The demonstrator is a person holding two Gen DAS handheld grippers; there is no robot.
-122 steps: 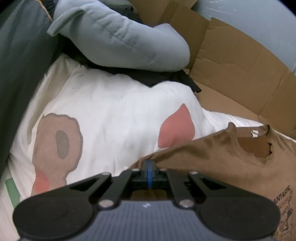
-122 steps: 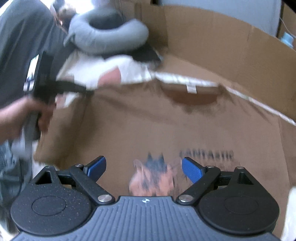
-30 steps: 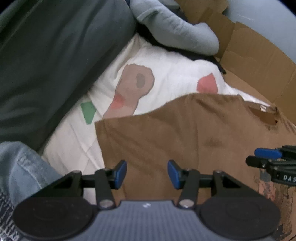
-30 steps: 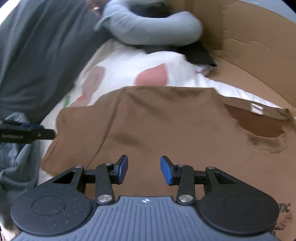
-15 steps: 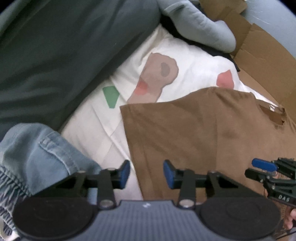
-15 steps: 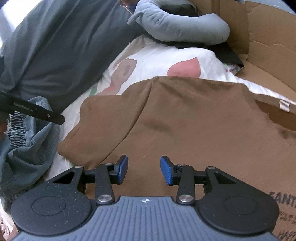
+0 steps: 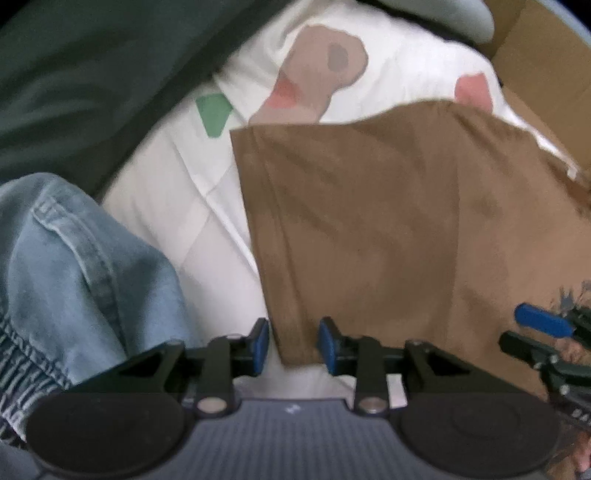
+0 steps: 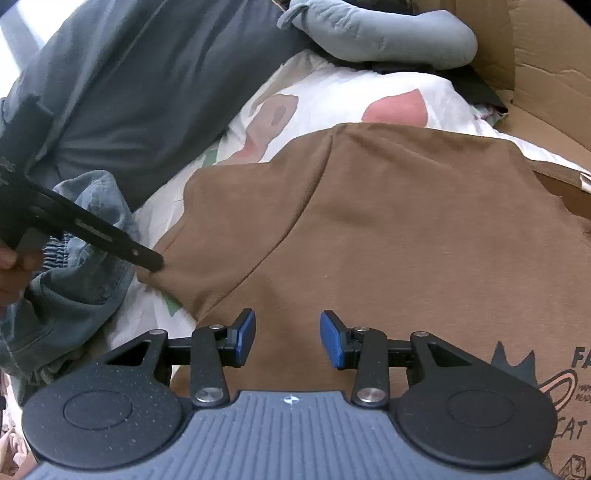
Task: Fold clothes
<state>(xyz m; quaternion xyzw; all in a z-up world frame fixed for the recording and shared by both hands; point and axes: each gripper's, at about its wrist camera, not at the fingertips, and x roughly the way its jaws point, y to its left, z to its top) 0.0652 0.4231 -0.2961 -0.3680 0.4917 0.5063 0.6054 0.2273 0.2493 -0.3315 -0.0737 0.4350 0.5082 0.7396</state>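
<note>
A brown T-shirt (image 7: 406, 206) with a cat print lies spread on a white patterned duvet (image 7: 192, 206); it also shows in the right wrist view (image 8: 406, 229). My left gripper (image 7: 293, 341) is open, its jaws on either side of the shirt's near left sleeve corner. My right gripper (image 8: 288, 338) is open just above the shirt's body, below the folded sleeve. The left gripper's finger shows in the right wrist view (image 8: 147, 258), touching the sleeve edge. The right gripper shows at the right edge of the left wrist view (image 7: 543, 332).
Blue denim jeans (image 7: 74, 266) lie bunched at the left, also in the right wrist view (image 8: 74, 273). A dark grey garment (image 8: 140, 88) and a grey neck pillow (image 8: 380, 33) lie behind. Cardboard (image 8: 546, 62) stands at the right.
My left gripper has moved down to the shirt's sleeve corner, which now sits between its open jaws. The right gripper has come closer to the shirt and opened wider.
</note>
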